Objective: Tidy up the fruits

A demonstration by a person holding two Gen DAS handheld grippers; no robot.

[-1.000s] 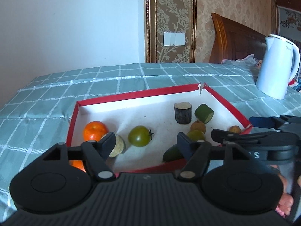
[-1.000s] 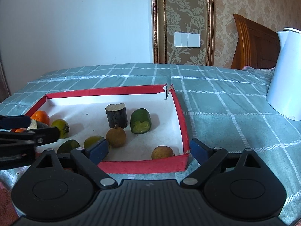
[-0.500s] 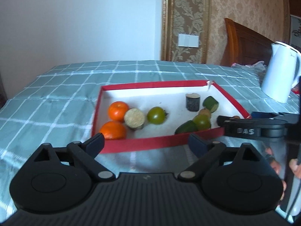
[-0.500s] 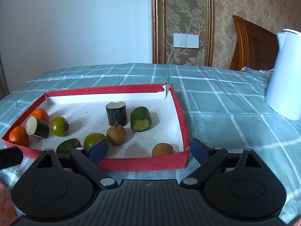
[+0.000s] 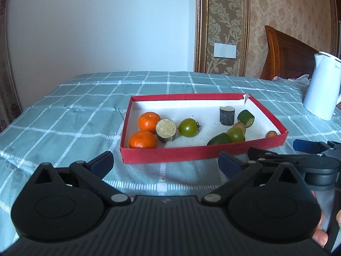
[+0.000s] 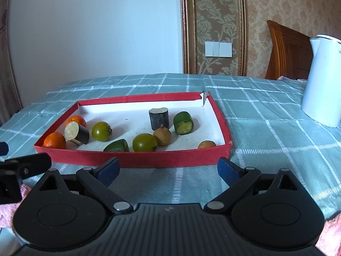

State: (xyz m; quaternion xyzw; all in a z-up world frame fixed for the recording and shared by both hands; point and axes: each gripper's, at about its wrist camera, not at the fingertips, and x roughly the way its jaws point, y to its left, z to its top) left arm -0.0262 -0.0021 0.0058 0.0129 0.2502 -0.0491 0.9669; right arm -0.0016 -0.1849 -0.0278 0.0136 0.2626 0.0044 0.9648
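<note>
A red-rimmed tray (image 5: 191,152) (image 6: 149,159) with a white floor lies on the checked green cloth. At its left end lie two oranges (image 5: 143,139) (image 6: 54,140) and a dark cut cylinder (image 5: 166,127) (image 6: 76,132). A green tomato (image 5: 188,127) (image 6: 101,131), a second green fruit (image 6: 145,142), green cut pieces (image 6: 183,123), an upright dark stump (image 5: 227,115) (image 6: 159,118) and brown round fruits (image 6: 162,136) lie further right. My left gripper (image 5: 165,163) is open and empty, in front of the tray. My right gripper (image 6: 168,169) is open and empty, just before the tray's near wall.
A white electric kettle (image 5: 321,89) (image 6: 322,81) stands on the cloth to the right of the tray. A wooden headboard (image 5: 285,53) and a wall with a switch plate (image 6: 218,49) are behind. The cloth's left edge drops away.
My left gripper has pulled back out of the tray and now sits in front of it. My right gripper has drawn back a little too. The fruits have not moved.
</note>
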